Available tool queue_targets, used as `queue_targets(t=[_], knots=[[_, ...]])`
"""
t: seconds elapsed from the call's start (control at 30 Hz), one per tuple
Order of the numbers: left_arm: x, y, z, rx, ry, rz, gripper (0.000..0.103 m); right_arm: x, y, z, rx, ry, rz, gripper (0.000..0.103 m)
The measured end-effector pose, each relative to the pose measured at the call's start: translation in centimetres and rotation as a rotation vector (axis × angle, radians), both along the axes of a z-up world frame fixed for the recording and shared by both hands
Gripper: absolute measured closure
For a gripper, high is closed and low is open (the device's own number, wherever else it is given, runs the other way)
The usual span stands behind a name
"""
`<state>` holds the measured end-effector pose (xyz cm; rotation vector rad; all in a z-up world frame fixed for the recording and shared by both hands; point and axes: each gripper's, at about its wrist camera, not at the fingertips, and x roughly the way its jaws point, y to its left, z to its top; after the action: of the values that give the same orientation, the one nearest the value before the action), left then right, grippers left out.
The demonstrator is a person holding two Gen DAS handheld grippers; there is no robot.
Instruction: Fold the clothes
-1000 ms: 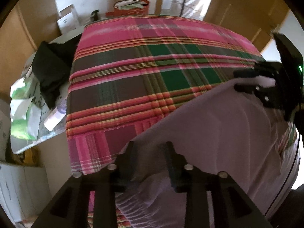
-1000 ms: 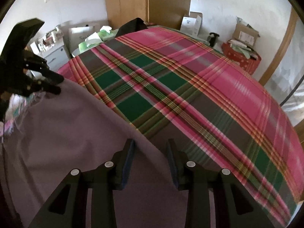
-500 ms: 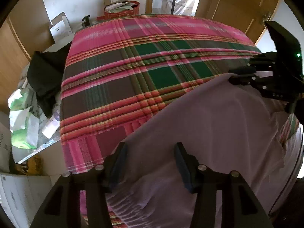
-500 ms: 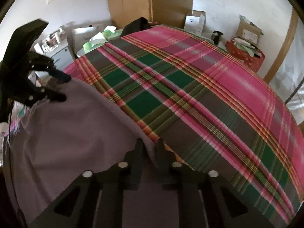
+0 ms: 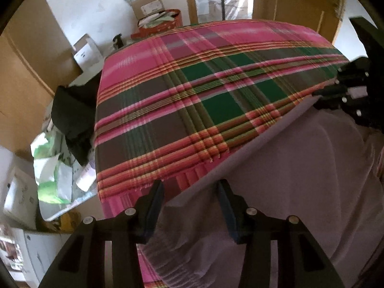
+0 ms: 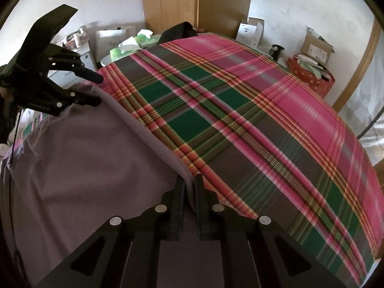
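- Two claws work the near edge of a mauve garment [image 6: 72, 168]: the right claw [image 6: 189, 187] pinches its hem, the left claw [image 5: 189, 196] gapes wide around the hem, gripping nothing.
- The garment drapes over the bed's near corner; no fold is finished, I judge.
- Farther off, the plaid bedspread [image 5: 204, 84] lies bare.

A mauve garment [image 6: 79, 153] fills the lower left of the frame, lying on a pink and green plaid bedspread [image 6: 252, 120]. At bottom centre, the right gripper [image 6: 190, 187] pinches its edge. At upper left, the left gripper [image 6: 94, 90] is spread apart.
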<state>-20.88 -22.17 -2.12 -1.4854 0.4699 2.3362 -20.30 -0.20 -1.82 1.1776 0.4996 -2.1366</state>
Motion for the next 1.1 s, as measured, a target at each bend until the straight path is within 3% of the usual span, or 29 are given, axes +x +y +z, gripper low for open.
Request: queue_targets(t=[0.1,0.17,0.23,0.33,0.67,1.1], knots=[[0.2,-0.1,0.0,0.017,0.001,-0.013,0.067,0.4,-0.1,0.0,0.005,0.015,-0.007,0.096],[0.4,0.1,0.0,0.041,-0.01,-0.014,0.087,0.7,-0.2,0.1,0.015,0.029,-0.006,0.097],[0.7,0.6,0.2,0.017,0.013,-0.019,0.097,1.2,-0.3,0.3,0.023,0.04,-0.006,0.098],[1.4,1.5,0.4,-0.028,0.066,-0.029,0.098,1.8,-0.2,0.6,0.027,0.053,-0.01,0.099],[3.0,0.9,2.6,0.037,0.106,0.016,0.099,4.5,-0.1,3.2,0.01,0.101,-0.026,0.099],[8.4,1.3,6.4,0.035,0.165,0.006,0.099,9.8,0.5,6.9,0.008,0.172,-0.028,0.099]])
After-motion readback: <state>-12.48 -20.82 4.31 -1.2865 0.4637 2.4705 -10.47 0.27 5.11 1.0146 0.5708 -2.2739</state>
